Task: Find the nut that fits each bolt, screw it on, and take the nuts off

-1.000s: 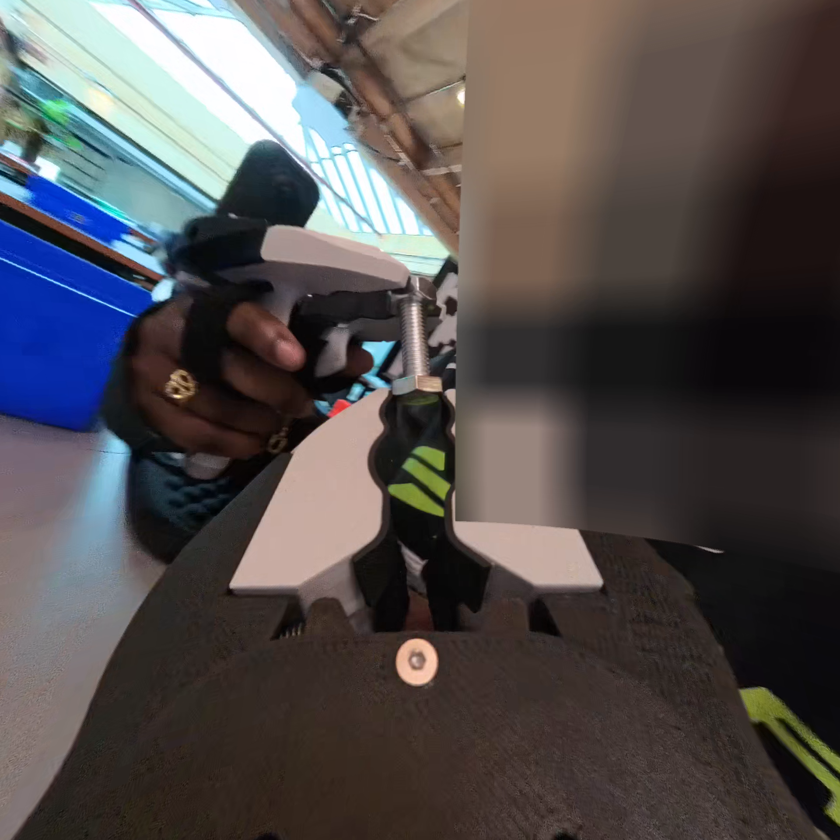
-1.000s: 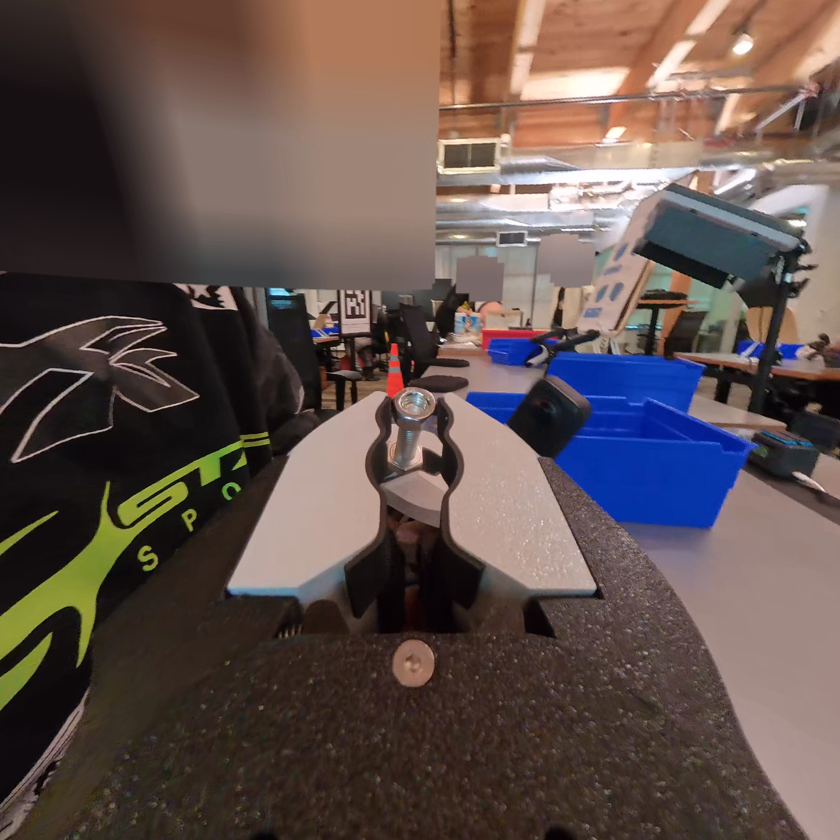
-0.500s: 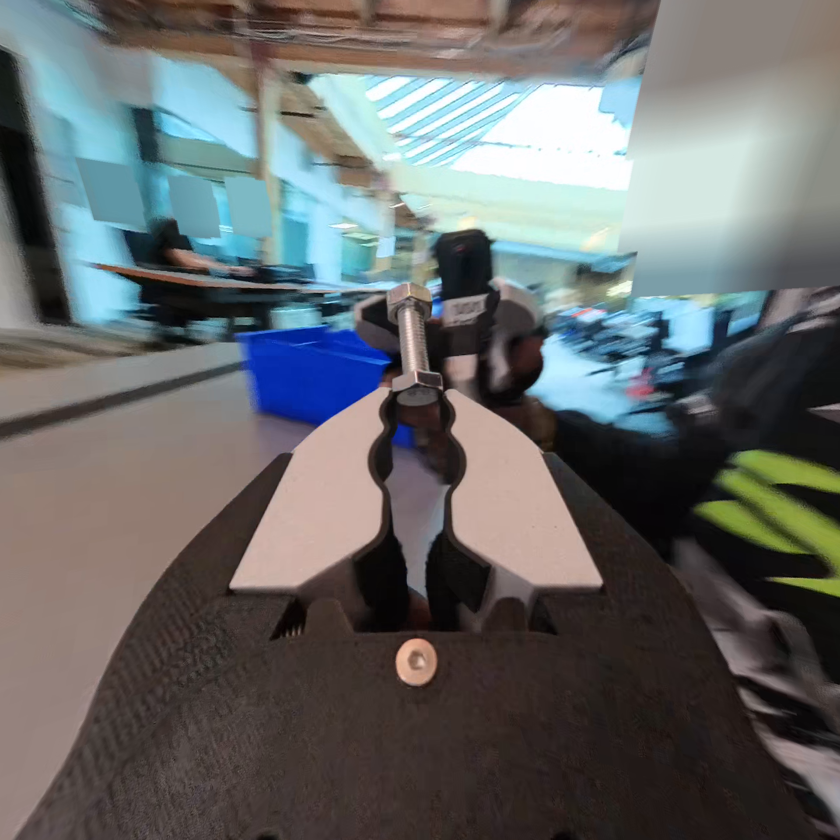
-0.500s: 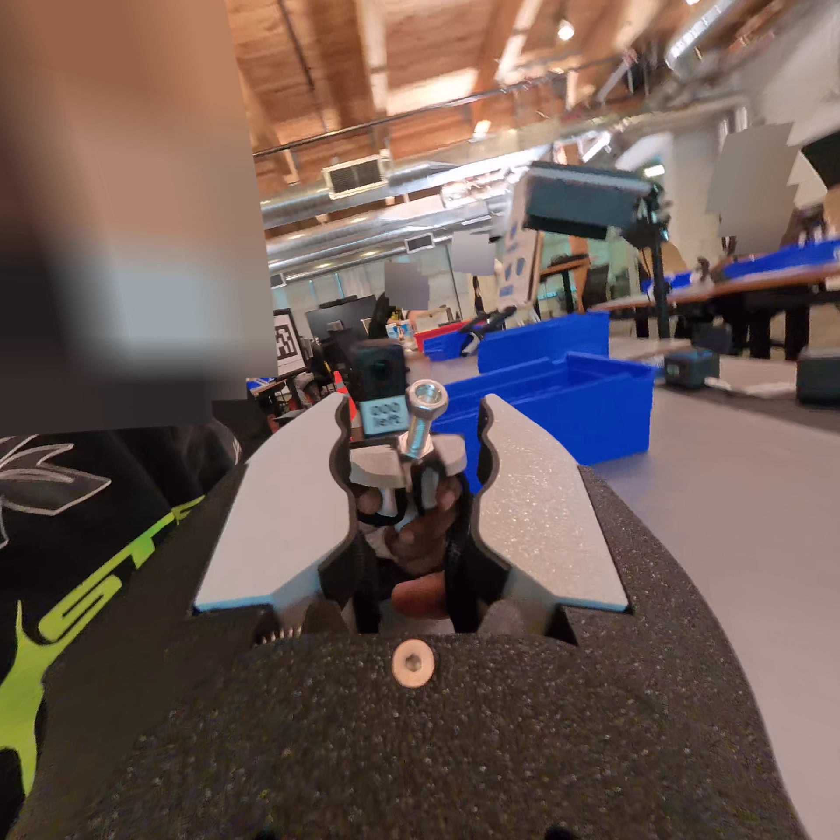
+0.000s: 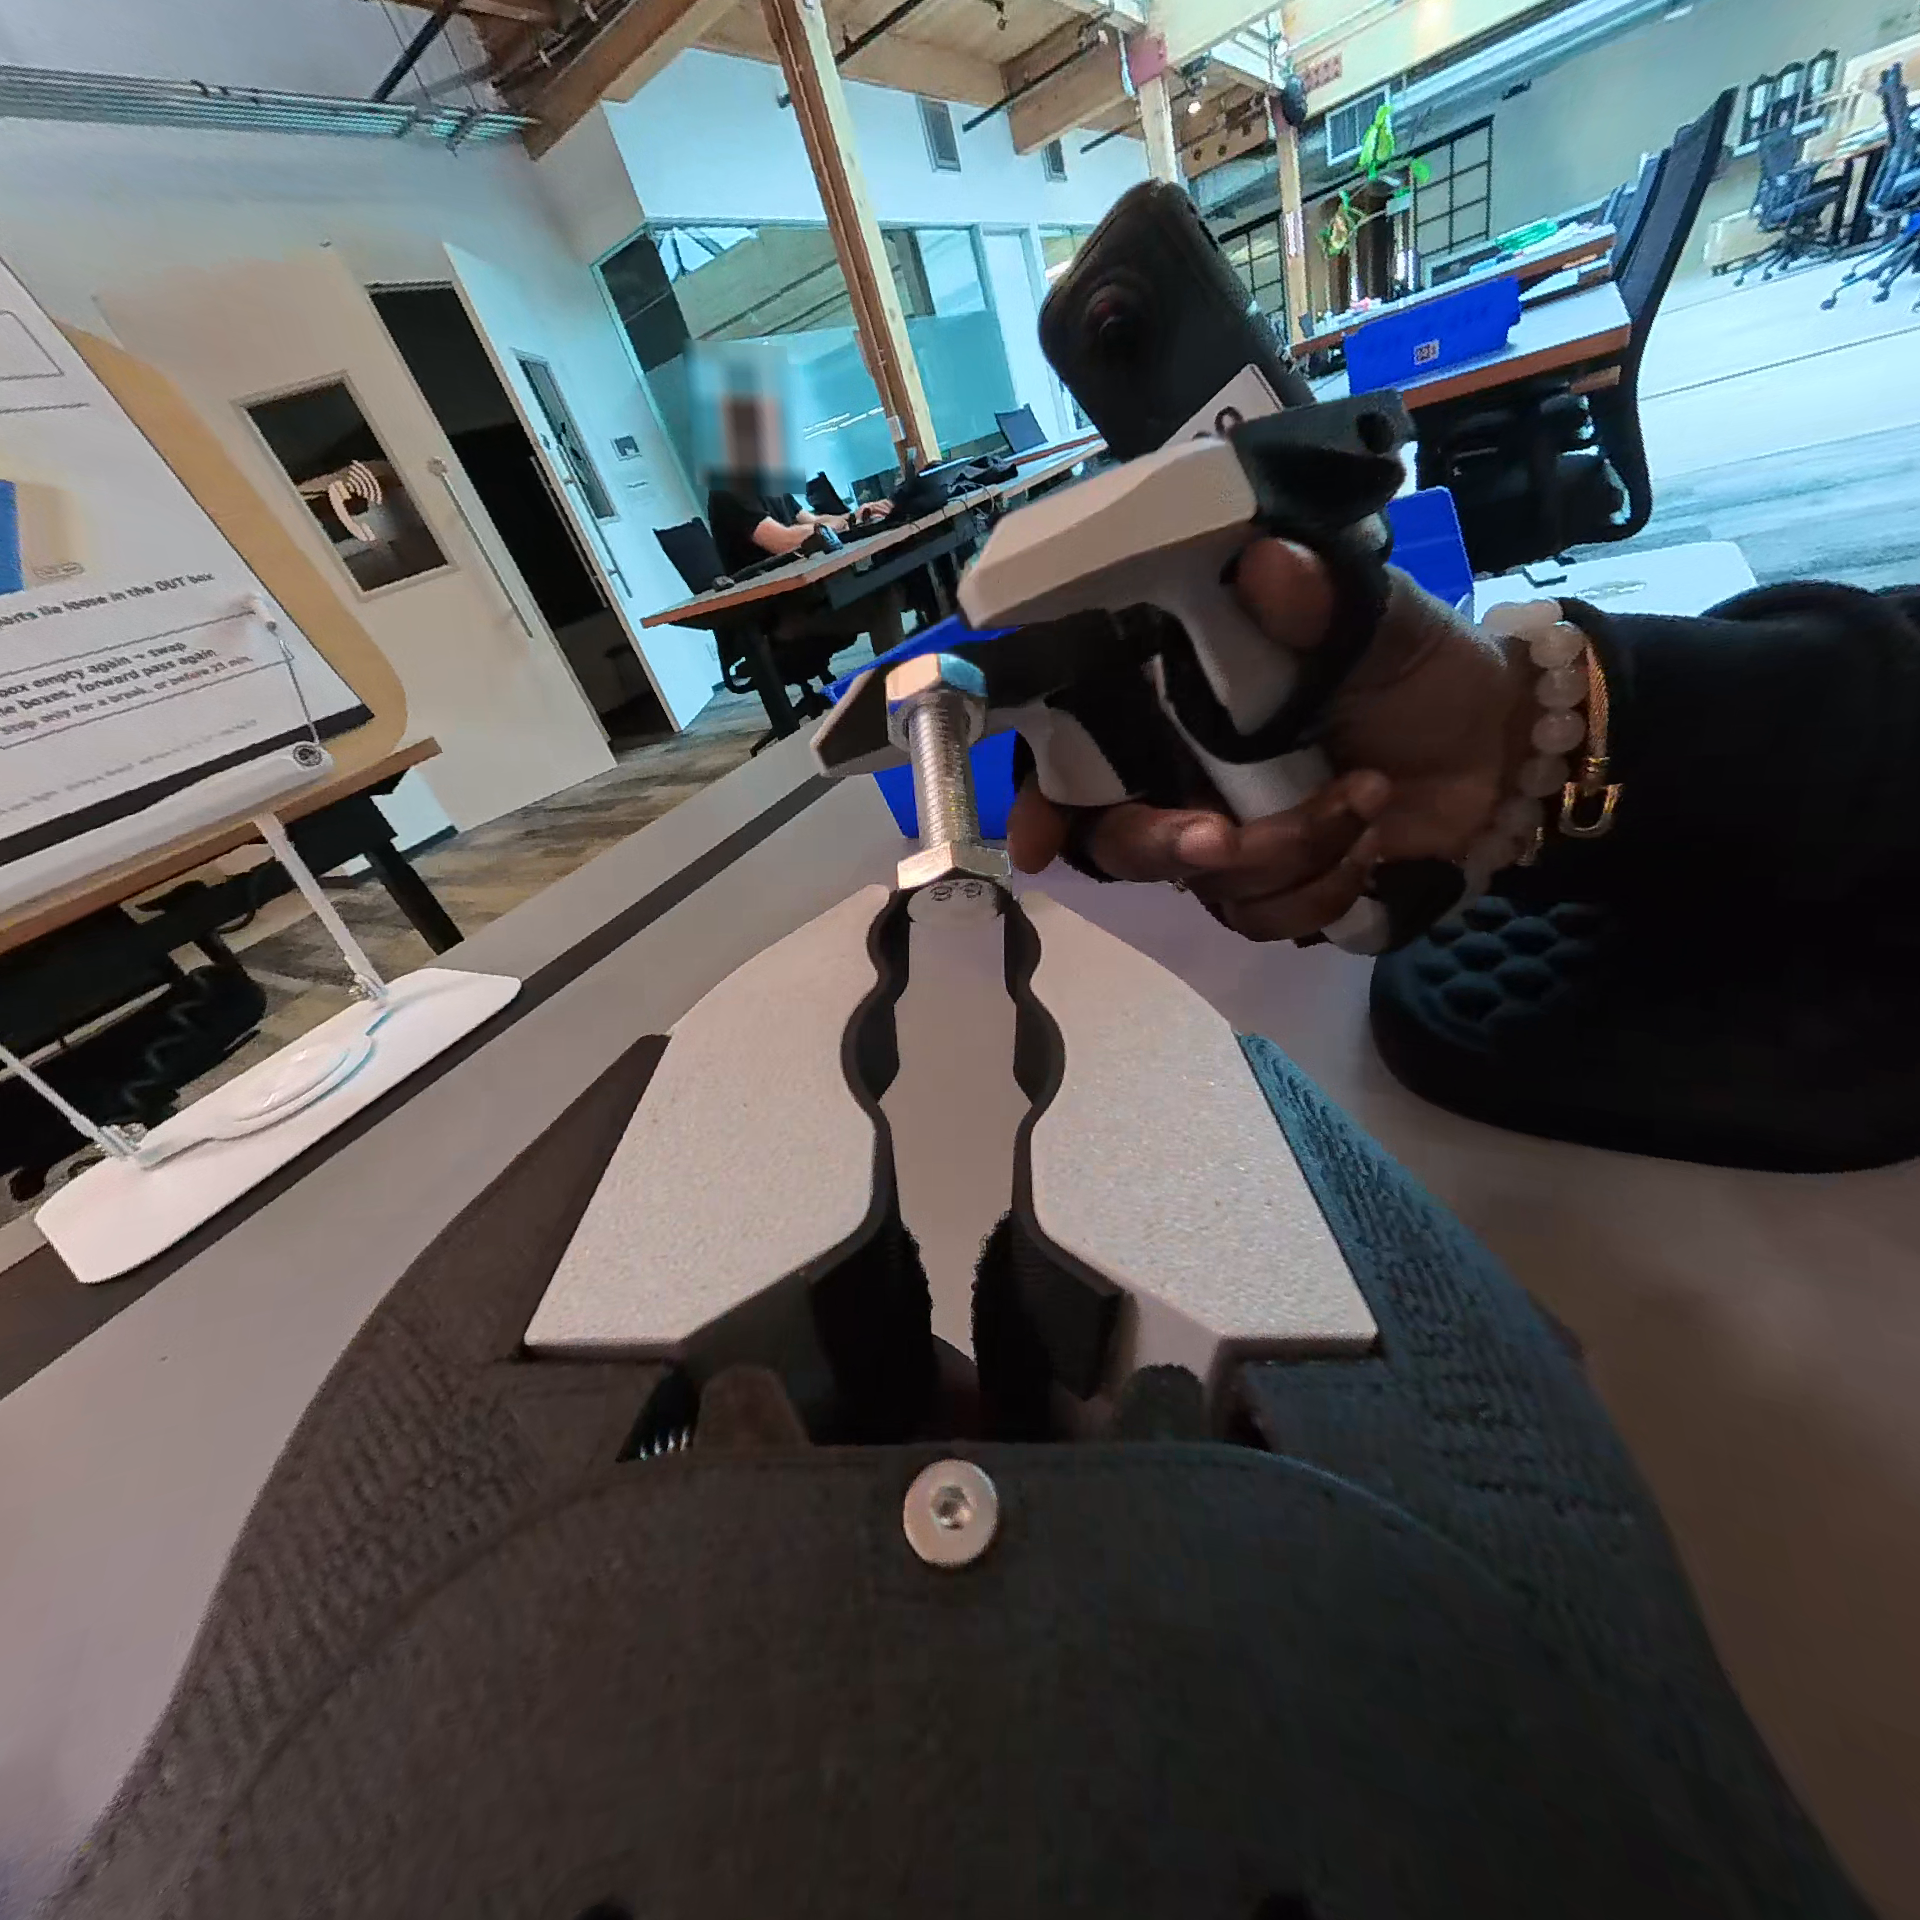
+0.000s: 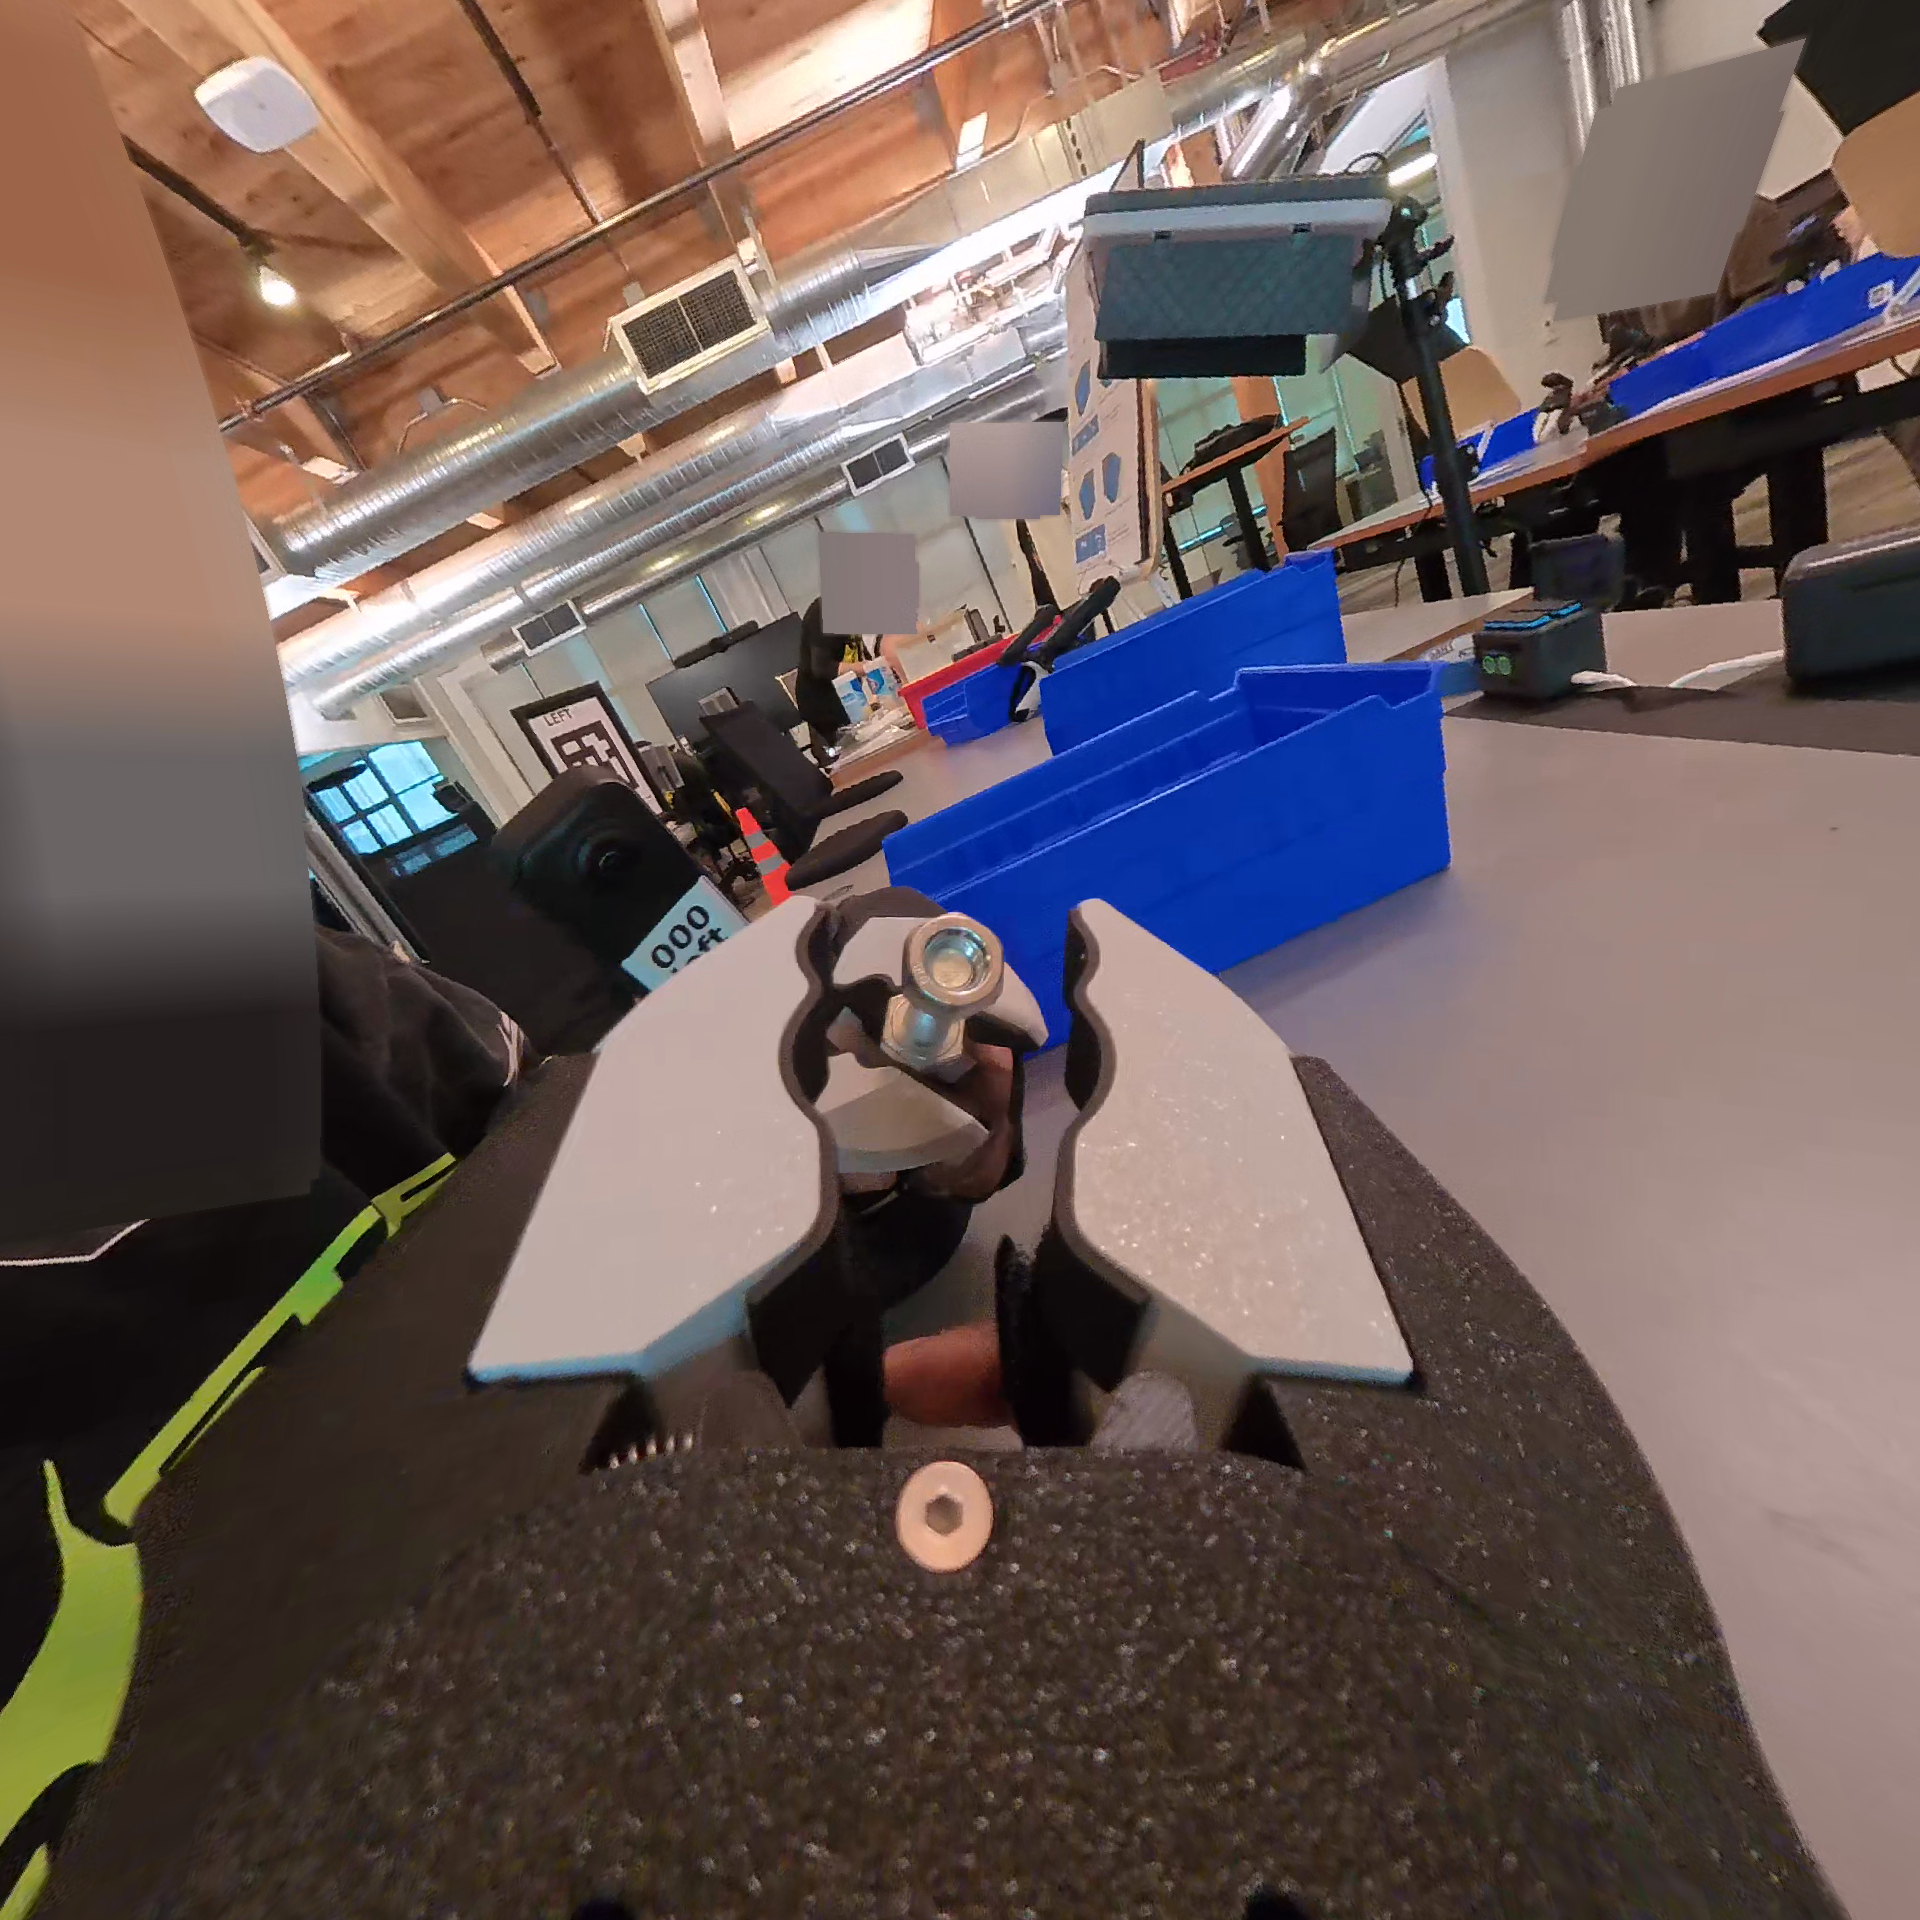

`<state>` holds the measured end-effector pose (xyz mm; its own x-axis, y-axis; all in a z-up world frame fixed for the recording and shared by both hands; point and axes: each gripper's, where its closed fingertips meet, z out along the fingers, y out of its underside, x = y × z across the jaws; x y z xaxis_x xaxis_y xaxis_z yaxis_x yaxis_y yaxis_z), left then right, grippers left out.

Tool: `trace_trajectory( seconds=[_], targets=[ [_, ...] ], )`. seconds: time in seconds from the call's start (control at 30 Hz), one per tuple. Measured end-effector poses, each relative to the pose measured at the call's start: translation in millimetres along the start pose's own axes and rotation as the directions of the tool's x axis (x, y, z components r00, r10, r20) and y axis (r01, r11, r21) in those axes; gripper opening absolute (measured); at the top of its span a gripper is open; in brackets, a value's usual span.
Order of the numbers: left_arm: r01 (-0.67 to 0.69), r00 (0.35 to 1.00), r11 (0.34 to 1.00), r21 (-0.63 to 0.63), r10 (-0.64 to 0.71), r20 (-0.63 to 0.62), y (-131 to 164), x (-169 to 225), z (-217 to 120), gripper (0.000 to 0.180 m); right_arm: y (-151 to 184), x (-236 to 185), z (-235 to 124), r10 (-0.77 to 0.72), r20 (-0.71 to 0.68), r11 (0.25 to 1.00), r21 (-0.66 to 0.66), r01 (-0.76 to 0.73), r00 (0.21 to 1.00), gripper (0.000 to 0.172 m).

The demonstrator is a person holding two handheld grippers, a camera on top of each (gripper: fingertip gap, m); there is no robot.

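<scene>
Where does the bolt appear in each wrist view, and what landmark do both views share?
Left wrist view: the bolt stands just above centre, head clamped at the left gripper's fingertips, nut on top.
Right wrist view: the same bolt sits at centre, seen end-on between the right gripper's open fingers.
Shared landmark: the blue bin behind it.

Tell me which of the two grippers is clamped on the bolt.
The left gripper: its fingers pinch the bolt by the hex head. The right gripper stands open around the nut at the far end, with gaps both sides.

Both wrist views face, close, one bolt (image 5: 943, 774).
</scene>
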<state>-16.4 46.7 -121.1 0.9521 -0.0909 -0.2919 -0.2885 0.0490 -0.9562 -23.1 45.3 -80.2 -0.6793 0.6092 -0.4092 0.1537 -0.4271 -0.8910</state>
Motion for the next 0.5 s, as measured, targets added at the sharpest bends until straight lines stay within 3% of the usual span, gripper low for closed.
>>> trace_trajectory(
  seconds=[0.07, 0.13, 0.2, 0.27, 0.33, 0.4, 0.43, 0.5],
  targets=[
    [-0.001, 1.0, 1.0, 0.002, 0.001, 0.003, -0.4, -0.6, -0.5, 0.018, 0.8, -0.4, -0.1, 0.005, 0.008, 1.0, -0.006, -0.005, 1.0, 0.039],
    [-0.003, 1.0, 1.0, 0.004, 0.003, -0.005, -0.9, 0.8, -0.6, 0.017, 1.8, 1.1, -0.7, -0.002, -0.002, 1.0, -0.011, 0.002, 1.0, 0.018],
    [0.014, 0.999, 1.0, 0.008, -0.014, -0.046, -1.5, 5.7, -0.6, 0.008, -0.4, -3.2, -1.8, -0.024, 0.021, 1.0, -0.005, 0.025, 0.999, 0.018],
    [0.153, 0.974, 0.985, 0.083, -0.136, -0.18, -14.1, 17.0, -4.4, 0.0, -7.4, -16.2, -5.9, -0.075, 0.089, 0.997, 0.027, 0.073, 0.993, 0.019],
    [0.322, 0.902, 0.943, 0.084, -0.278, -0.33, -20.2, 27.8, -7.4, 0.0, -6.9, -27.0, -8.3, -0.099, 0.15, 0.995, 0.017, 0.097, 0.984, 0.019],
    [0.307, 0.905, 0.952, 0.005, -0.291, -0.309, -7.0, 26.8, -2.0, 0.0, -1.0, -16.2, -5.9, -0.089, 0.101, 0.996, -0.002, 0.09, 0.991, 0.018],
    [0.307, 0.904, 0.951, -0.038, -0.304, -0.301, -0.3, 27.5, 0.7, 0.004, 2.8, -10.3, -5.4, -0.083, 0.078, 0.996, -0.025, 0.085, 0.993, 0.018],
    [0.341, 0.884, 0.934, -0.103, -0.356, -0.303, 7.3, 28.4, 2.8, 0.031, 6.6, -0.2, -5.5, -0.106, 0.024, 0.993, -0.05, 0.107, 0.994, 0.018]
  ],
)
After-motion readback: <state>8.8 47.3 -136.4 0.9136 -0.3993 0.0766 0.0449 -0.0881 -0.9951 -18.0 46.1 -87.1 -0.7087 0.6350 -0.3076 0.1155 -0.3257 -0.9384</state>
